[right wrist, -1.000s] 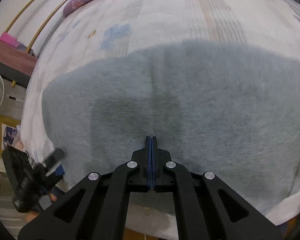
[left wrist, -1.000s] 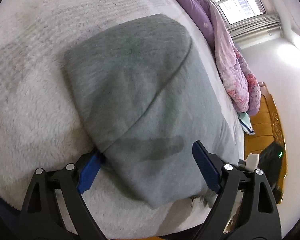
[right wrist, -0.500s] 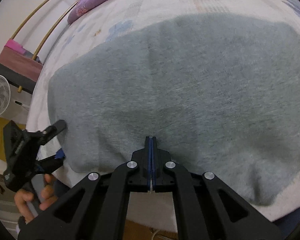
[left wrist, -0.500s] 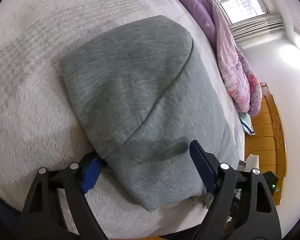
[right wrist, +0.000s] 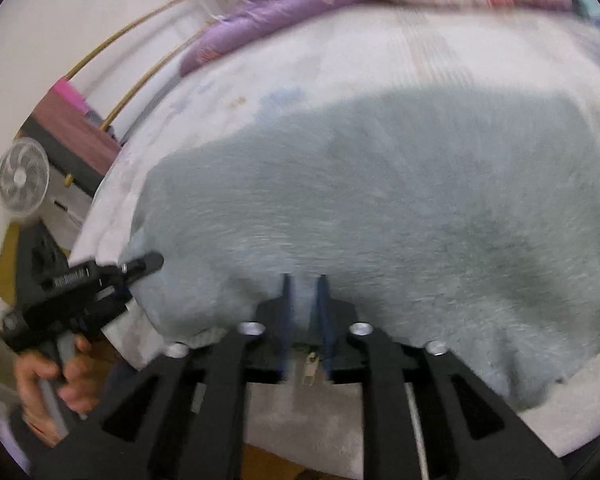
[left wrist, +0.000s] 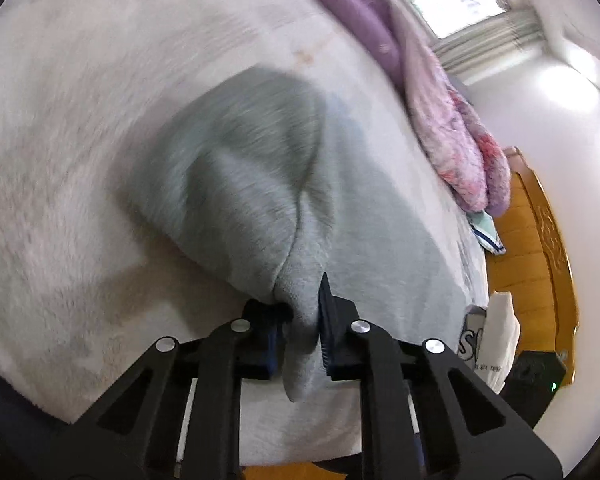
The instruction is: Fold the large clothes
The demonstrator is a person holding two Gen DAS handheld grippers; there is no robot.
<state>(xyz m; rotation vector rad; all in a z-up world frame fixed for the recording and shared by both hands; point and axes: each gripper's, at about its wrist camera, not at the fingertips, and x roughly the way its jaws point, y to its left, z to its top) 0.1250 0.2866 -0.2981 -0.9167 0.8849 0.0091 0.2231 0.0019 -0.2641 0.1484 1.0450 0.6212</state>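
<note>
Garment: the grey garment (left wrist: 260,184) lies folded on the bed (left wrist: 60,160), its near edge at the bed's front edge, mid-frame in both views.
Left gripper: your left gripper (left wrist: 300,320) has its jaws narrowed onto a bunched pleat of the garment's near edge, low centre of the left view.
Right gripper: your right gripper (right wrist: 304,312) shows a narrow gap between the jaws at the hem, with a zipper pull (right wrist: 310,370) hanging there; I cannot tell whether cloth is pinched.
Slip risk: you likely hold only a small gathered tuck on the left, so a quick lift could pull it free or drag one layer.
Uneven fold risk: if the right side grips nothing, your lift will probably skew the stack and undo the fold.
Snag risk: the zipper pull could catch in your right jaws.
Surroundings: the purple quilt (left wrist: 440,112) runs along the upper right, beyond the garment; the fan (right wrist: 22,182) stands at far left, off the bed.
Obstruction: nothing lies on the garment itself; the quilt limits the room beyond it.
</note>
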